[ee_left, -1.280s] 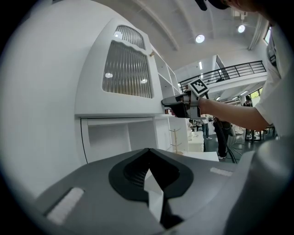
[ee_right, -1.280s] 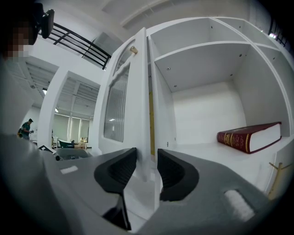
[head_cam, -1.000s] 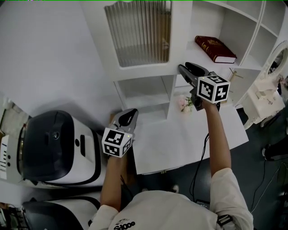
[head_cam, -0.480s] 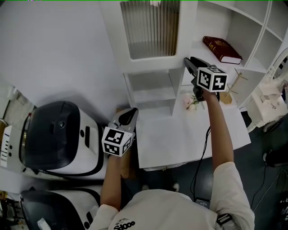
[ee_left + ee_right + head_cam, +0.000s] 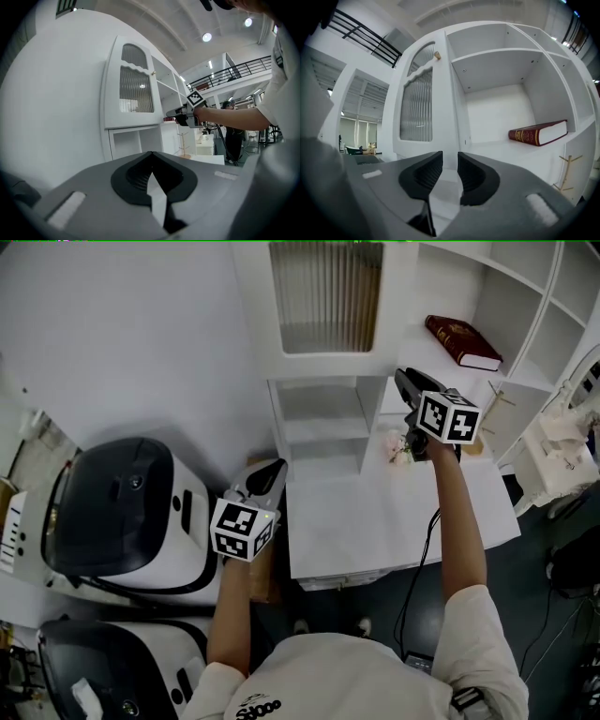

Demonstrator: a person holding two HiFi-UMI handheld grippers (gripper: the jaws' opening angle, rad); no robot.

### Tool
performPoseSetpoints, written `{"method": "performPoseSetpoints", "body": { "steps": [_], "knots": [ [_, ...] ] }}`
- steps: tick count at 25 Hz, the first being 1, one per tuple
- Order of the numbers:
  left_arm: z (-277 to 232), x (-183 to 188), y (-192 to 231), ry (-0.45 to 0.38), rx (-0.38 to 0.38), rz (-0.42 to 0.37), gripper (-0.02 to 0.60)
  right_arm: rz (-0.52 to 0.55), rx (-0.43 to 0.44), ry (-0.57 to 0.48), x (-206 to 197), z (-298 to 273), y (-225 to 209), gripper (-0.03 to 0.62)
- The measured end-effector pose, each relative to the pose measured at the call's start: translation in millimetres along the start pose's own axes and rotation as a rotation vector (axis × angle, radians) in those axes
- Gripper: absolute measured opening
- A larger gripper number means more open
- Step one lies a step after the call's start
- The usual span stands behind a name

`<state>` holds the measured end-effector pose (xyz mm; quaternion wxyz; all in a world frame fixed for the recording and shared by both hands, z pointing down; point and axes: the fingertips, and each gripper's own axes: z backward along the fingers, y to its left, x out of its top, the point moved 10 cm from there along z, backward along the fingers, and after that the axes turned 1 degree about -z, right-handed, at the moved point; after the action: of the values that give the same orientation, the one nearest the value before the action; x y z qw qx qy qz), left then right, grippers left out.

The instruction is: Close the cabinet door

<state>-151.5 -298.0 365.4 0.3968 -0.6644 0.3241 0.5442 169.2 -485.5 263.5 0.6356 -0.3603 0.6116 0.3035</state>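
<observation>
The white cabinet door (image 5: 328, 296) with ribbed glass stands left of the open shelf bay; in the right gripper view the door (image 5: 417, 103) shows its small knob (image 5: 437, 55) near its right edge. Whether it sits fully flush I cannot tell. My right gripper (image 5: 405, 381) hovers level by the door's lower right corner. Its jaws (image 5: 450, 164) are closing with nothing between them. My left gripper (image 5: 267, 474) hangs lower left, off the table's corner, shut and empty (image 5: 150, 165). From there the right gripper (image 5: 180, 114) shows beside the door (image 5: 136, 91).
A red book (image 5: 461, 341) lies on the open shelf. A white table (image 5: 394, 521) stands below the cabinet with pink flowers (image 5: 396, 448) and a small wooden stand (image 5: 487, 418) at its back. Bulky white and black machines (image 5: 112, 521) fill the left.
The right gripper's tip has drawn slightly off the door's lower corner toward the right. The left gripper has drifted a little nearer the table corner. The head view has shifted.
</observation>
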Motion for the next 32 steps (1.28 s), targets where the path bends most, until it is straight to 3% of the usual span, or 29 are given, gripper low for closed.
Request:
{"method": "performPoseSetpoints", "body": {
  "steps": [9,20,32],
  "knots": [
    [18,11,-23,-0.038,-0.016,-0.012,0.018,0.077,-0.038,-0.002,-27,95,29,0.002],
    [35,34,-53,-0.102,-0.044,-0.049,0.018,0.194,-0.013,-0.002,-42,192,80,0.002],
    [56,62,-72,-0.176,-0.053,-0.101,0.018,0.302,0.049,-0.028,-27,227,125,0.0]
  ]
}}
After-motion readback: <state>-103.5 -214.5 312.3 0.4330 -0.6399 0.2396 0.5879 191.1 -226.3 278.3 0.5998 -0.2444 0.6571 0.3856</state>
